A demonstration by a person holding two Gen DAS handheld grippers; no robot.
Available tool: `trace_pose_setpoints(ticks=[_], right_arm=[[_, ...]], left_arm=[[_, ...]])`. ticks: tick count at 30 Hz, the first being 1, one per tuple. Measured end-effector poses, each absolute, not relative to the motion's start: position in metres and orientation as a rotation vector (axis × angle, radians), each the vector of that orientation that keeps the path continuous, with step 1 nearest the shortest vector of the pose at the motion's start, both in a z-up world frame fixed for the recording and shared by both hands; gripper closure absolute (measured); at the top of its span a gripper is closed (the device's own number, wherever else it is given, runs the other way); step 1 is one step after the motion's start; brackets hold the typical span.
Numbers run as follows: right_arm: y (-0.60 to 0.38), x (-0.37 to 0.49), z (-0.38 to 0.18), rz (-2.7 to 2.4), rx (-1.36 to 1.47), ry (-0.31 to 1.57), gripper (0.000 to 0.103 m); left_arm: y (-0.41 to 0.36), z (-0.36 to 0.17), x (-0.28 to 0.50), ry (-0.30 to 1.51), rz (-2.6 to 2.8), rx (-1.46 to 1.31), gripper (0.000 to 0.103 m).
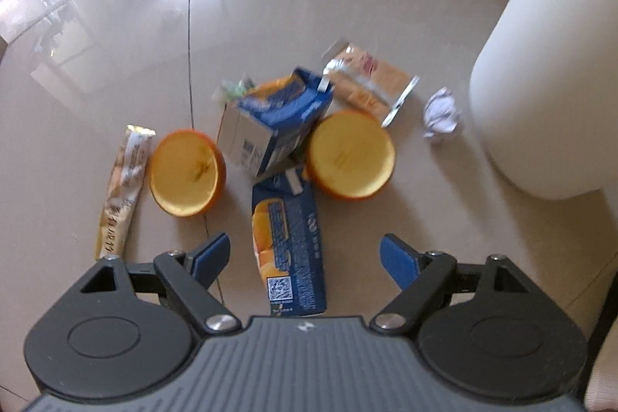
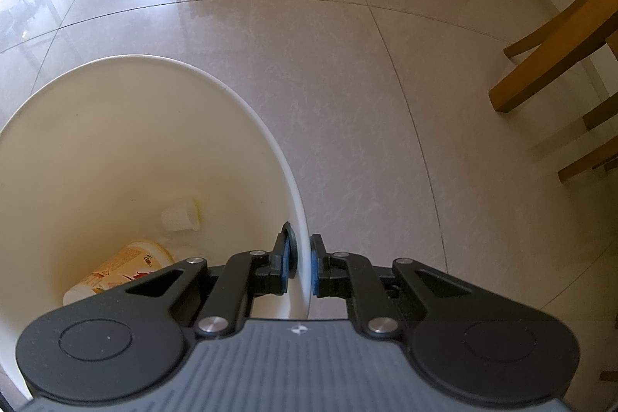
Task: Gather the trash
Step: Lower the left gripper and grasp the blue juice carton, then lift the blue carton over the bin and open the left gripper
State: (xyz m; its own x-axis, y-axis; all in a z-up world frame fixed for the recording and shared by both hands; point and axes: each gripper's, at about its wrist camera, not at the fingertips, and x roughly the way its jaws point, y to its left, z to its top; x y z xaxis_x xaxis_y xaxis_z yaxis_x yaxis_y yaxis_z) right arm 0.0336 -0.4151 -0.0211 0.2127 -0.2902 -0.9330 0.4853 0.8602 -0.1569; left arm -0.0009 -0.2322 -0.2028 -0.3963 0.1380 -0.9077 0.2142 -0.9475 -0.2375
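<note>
Reaching for the flattened juice carton [image 1: 289, 242], the left gripper [image 1: 305, 259] hangs spread and empty above it; the right gripper [image 2: 300, 267] pinches the bin [image 2: 247, 111] rim. Next: lower, clamp.

Bin [image 1: 540, 64] top beyond frame edge

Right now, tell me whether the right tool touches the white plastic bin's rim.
Touching. The right wrist view shows the right tool clamped on the white bin's rim, blue pads pressing either side.

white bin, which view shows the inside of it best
The right wrist view: it looks down into the white bin, showing a cup and a small white container on its bottom. The left wrist view shows only the bin's outer wall.
</note>
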Motion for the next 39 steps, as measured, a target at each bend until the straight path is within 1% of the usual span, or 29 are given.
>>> trace_pose_setpoints(ticks=[5,8,9,10,15,17,20,22,24,32,39], right_arm=[[-0.415,0.035,-0.022,-0.545,0.173,1.247,0.09],[-0.413,0.035,-0.022,-0.546,0.161,1.248,0.09],[-0.414,0.036,-0.022,-0.546,0.159,1.249,0.09],[-0.414,0.036,-0.022,-0.546,0.161,1.248,0.09],[-0.415,0.036,-0.022,-0.548,0.161,1.248,0.089],[-0.414,0.035,-0.022,-0.55,0.162,1.248,0.089],[-0.411,0.036,-0.021,-0.552,0.155,1.248,0.089],[-0.41,0.036,-0.021,-0.553,0.15,1.248,0.089],[-0.409,0.036,-0.021,-0.553,0.145,1.249,0.089],[-0.409,0.037,-0.021,-0.554,0.141,1.249,0.089],[-0.412,0.038,-0.021,-0.555,0.149,1.253,0.089]], left_arm=[[-0.236,-0.228,-0.005,0.589,-2.508,1.688,0.02],[-0.235,-0.244,-0.007,0.594,-2.486,1.688,0.026],[-0.236,-0.248,-0.007,0.595,-2.481,1.682,0.029],[-0.236,-0.252,-0.008,0.601,-2.478,1.677,0.03],[-0.239,-0.264,-0.009,0.636,-2.469,1.647,0.031],[-0.239,-0.267,-0.011,0.641,-2.468,1.64,0.032],[-0.239,-0.272,-0.014,0.655,-2.463,1.639,0.038],[-0.239,-0.275,-0.014,0.658,-2.454,1.643,0.046],[-0.239,-0.277,-0.014,0.66,-2.442,1.642,0.048],[-0.243,-0.277,-0.011,0.713,-2.395,1.631,0.049],[-0.245,-0.259,-0.001,0.747,-2.338,1.667,0.049]])
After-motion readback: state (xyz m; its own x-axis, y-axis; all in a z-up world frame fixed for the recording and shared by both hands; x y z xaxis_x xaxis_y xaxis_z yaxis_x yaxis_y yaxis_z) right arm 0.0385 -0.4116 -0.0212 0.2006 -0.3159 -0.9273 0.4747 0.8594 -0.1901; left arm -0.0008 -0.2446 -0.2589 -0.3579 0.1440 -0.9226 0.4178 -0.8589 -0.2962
